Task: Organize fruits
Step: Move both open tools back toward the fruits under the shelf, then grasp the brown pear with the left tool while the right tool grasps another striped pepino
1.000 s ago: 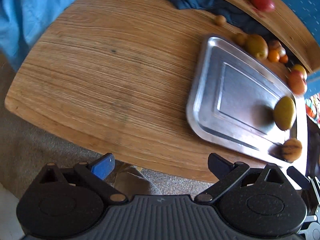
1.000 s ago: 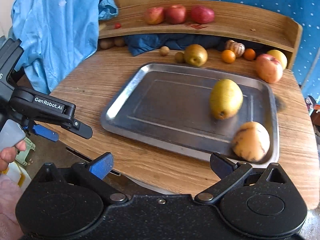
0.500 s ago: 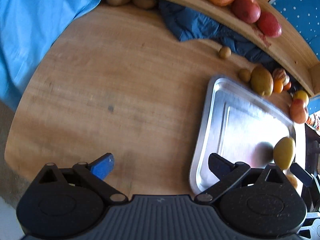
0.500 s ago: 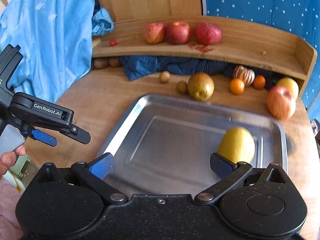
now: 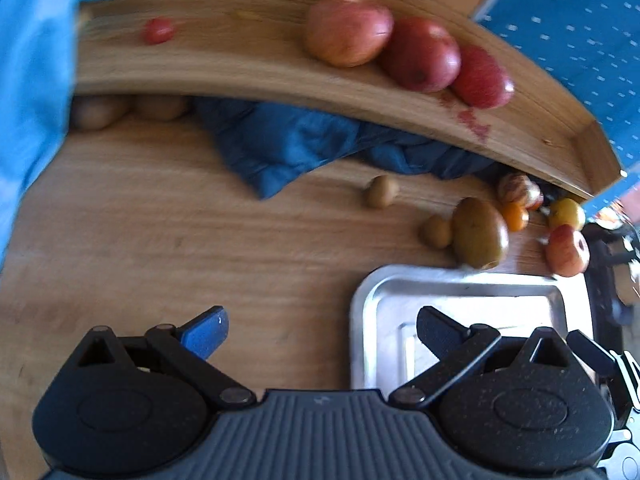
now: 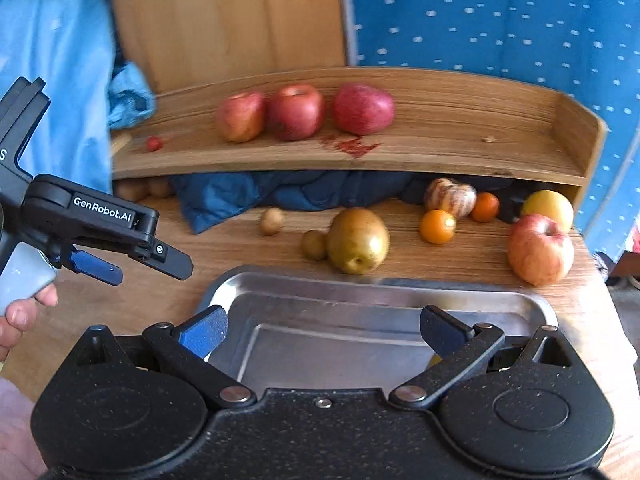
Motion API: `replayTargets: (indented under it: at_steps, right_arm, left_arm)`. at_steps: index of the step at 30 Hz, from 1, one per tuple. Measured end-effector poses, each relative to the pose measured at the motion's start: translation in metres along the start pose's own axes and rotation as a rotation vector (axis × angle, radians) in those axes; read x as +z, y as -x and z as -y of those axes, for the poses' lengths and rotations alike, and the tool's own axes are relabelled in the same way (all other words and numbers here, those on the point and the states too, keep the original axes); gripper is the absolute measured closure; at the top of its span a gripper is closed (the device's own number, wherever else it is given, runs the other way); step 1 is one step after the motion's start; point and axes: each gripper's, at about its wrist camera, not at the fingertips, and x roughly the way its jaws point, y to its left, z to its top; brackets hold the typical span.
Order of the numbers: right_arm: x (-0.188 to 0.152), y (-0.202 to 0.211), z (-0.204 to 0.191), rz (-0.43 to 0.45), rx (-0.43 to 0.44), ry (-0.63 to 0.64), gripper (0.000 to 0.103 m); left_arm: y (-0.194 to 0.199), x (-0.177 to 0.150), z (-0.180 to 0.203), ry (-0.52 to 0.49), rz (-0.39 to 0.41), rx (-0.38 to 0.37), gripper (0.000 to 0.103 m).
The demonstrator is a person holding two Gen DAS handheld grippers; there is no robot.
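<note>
- I am holding the right gripper (image 6: 320, 330) over the tray (image 6: 360, 284), fingers standing apart with nothing between them.
- The left gripper (image 5: 320, 330) is hanging with jaws spread and empty too, its right finger over the tray's corner.
- A pear (image 6: 357, 240) is sitting just ahead of the right gripper, past the tray's far rim.
- Three apples (image 6: 296, 112) are resting on the shelf (image 6: 460, 140) further ahead.

I count 3 red apples (image 6: 296, 112) on the shelf (image 6: 460, 148), 2 oranges (image 6: 437, 226), 2 small brown fruits (image 6: 271, 221), 1 pear (image 6: 357, 240) at 12 o'clock of 1 tray (image 6: 360, 292).
</note>
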Motion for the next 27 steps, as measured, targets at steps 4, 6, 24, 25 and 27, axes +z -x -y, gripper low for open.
replayTargets:
  at_steps: [4,6,24,25,27]
  right_arm:
    - [-0.003,0.001,0.003,0.012,-0.091,-0.031,0.001]
    - [-0.008,0.003,0.005,0.018,-0.135,-0.065,0.001]
    - [0.011,0.028,0.046,0.086,-0.313,-0.140,0.001]
    - [0.017,0.028,0.051,0.091,-0.308,-0.142,0.001]
    - [0.032,0.025,0.061,0.087,-0.290,-0.133,0.001]
  left_arm:
    - [-0.013,0.014,0.022,-0.103,0.009,-0.072,0.001]
    - [-0.019,0.020,0.035,-0.156,0.014,-0.122,0.001]
    - [-0.050,0.034,0.100,-0.475,0.045,-0.273,0.001]
    - [-0.050,0.035,0.102,-0.498,0.051,-0.272,0.001]
    - [-0.050,0.034,0.106,-0.540,0.057,-0.276,0.001]
